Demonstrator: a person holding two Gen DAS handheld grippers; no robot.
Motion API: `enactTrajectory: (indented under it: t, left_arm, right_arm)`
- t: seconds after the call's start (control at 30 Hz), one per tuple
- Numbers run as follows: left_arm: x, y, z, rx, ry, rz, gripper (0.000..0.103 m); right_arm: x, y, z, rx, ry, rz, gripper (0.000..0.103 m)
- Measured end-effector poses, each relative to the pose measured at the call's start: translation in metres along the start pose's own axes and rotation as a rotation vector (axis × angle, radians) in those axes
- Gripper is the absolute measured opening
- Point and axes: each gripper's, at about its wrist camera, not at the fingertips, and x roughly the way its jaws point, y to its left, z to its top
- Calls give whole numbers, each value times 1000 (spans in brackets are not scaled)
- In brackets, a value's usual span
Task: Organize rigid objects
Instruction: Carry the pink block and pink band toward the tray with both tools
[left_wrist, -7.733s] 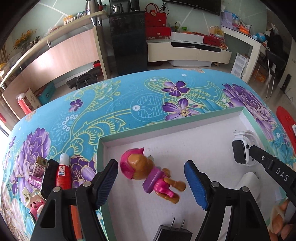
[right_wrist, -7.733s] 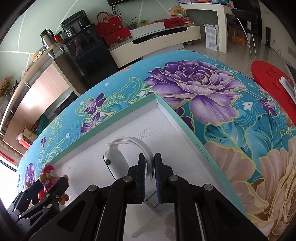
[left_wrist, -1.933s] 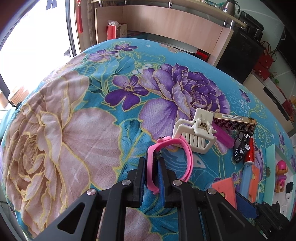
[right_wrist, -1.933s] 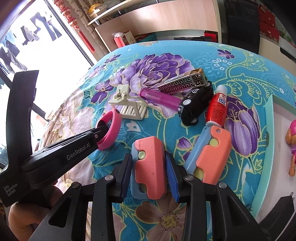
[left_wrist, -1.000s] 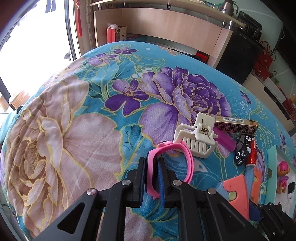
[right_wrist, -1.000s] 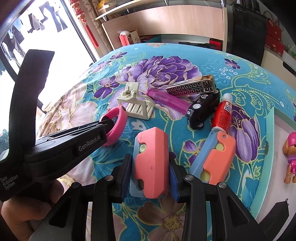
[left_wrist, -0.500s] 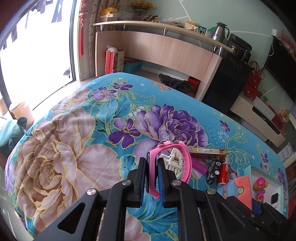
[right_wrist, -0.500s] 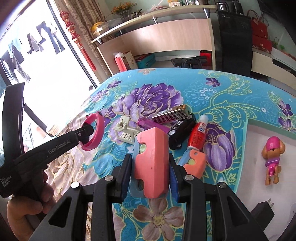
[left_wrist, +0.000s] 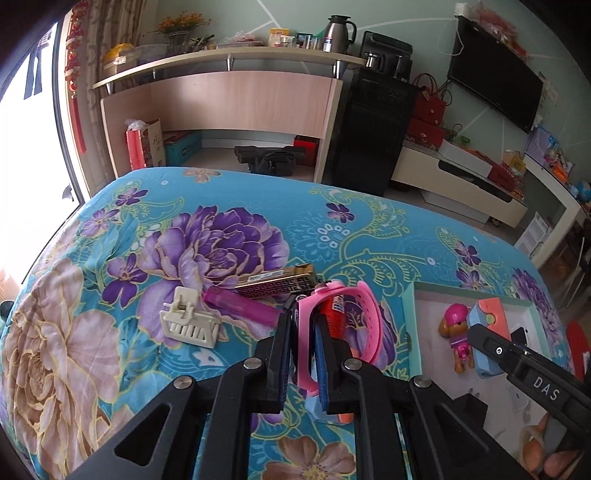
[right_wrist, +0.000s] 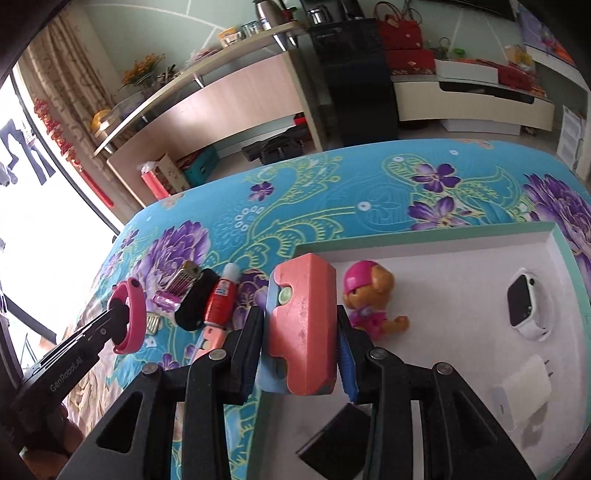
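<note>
The left gripper tilts down, its 2 jaws pinched nearly together on a pink band held clear of the cloth. The right gripper also tilts down, jaws partly apart and pressed on both sides of a coral block. A hand shows behind the left gripper's handle.

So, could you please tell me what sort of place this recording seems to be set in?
Most likely a home living room: a wall-mounted television above a low media cabinet, a long wooden shelf with a thermos on it, and a table under a floral cloth.
</note>
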Motion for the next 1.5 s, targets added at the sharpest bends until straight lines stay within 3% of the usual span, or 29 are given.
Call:
enactTrajectory:
  t: [0.27,0.5,0.83,1.5]
  left_arm:
    - [5,-76,-11,181,16,-87,13]
    - [15,-124,-29,300,56,-138,13]
    - [33,-128,-39,298,99,-86,13]
    - [57,-145,-57,344,193,-122,14]
  right_arm:
    - [-24,-65,-1,159,-41,-73,38]
    - [-38,-99,-4,245,-63,-109,38]
    - [-36,-104,-6,259,-57,-103,38]
    - [-20,-99,-8,240,-3,-95,38]
